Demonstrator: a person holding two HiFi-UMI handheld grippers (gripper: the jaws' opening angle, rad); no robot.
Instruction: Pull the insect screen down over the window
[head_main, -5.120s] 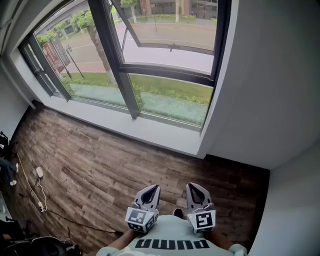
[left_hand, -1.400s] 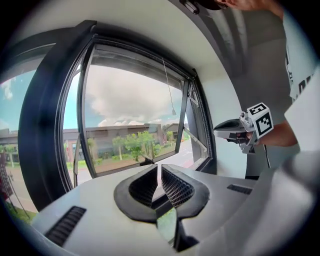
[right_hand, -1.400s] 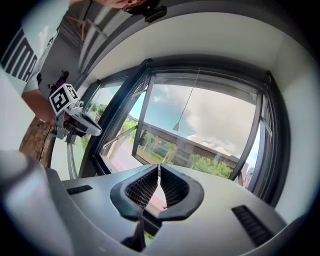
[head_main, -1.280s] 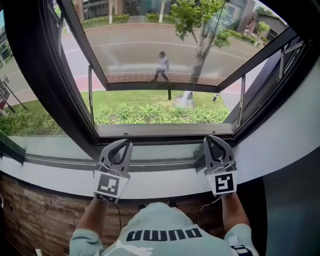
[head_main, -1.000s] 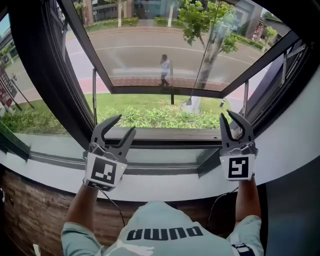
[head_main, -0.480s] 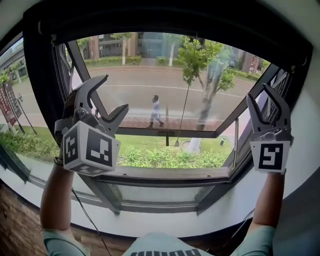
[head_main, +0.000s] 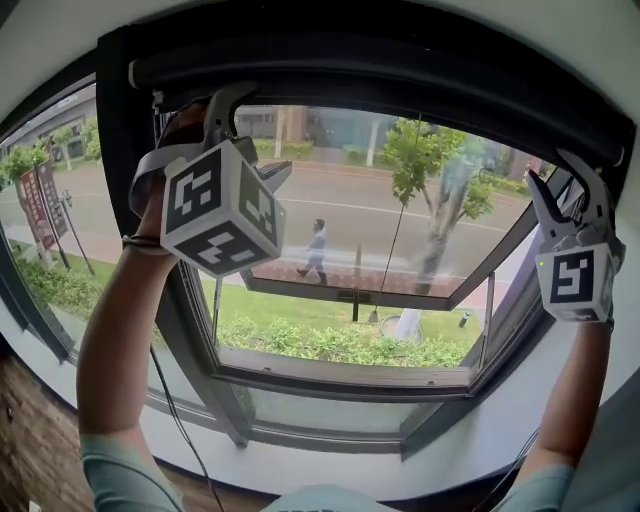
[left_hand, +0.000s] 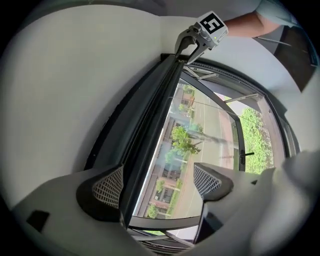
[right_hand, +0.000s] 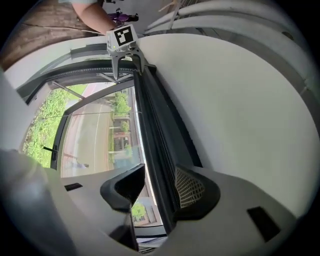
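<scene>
I hold my left claw (left_hand: 157, 181) up at the top left corner of the window (head_main: 345, 372) and my right claw (right_hand: 159, 182) at its top right corner. Both claws have just been opening and now stand wide. The insect screen (head_main: 400, 80), a dark bar, sits along the window's top edge. It runs between the pads of each claw, and neither claw presses on it.
</scene>
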